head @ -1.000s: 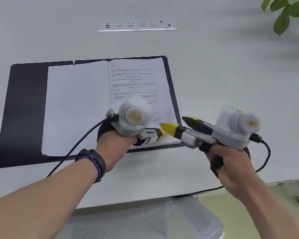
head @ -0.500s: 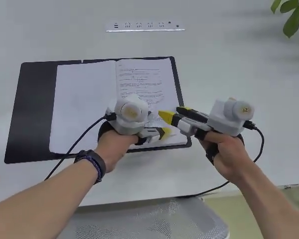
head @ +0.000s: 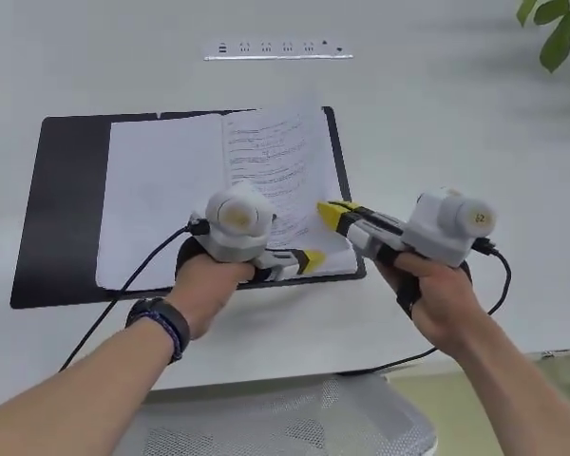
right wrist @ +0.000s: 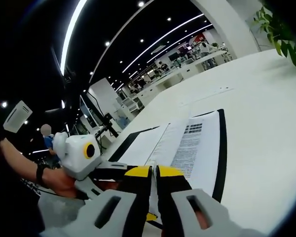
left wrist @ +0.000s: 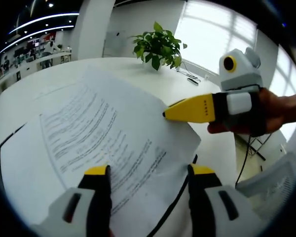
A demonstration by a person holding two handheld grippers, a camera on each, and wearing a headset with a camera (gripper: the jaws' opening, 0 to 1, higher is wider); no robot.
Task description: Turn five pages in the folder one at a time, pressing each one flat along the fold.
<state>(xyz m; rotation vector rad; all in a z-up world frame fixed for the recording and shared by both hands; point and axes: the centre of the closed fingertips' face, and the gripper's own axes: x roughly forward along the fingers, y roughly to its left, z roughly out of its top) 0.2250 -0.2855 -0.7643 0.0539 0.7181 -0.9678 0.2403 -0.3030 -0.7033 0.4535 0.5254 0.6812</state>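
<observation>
The black folder lies open on the white table, with a blank sheet on its left side and printed pages on its right. The top printed page curls up off the stack. My right gripper is shut on that page's right edge, near the lower corner. In the right gripper view the sheet runs edge-on into the closed yellow tips. My left gripper stands open low at the folder's front edge. In the left gripper view the raised page spreads above the open tips.
A white power strip lies at the table's far side. Plant leaves hang at the far right. A mesh chair sits under the near table edge. Cables trail from both grippers.
The right gripper has closed on the top page's edge and raised it, so the page now curls off the stack. The left gripper has stayed low at the folder's front edge.
</observation>
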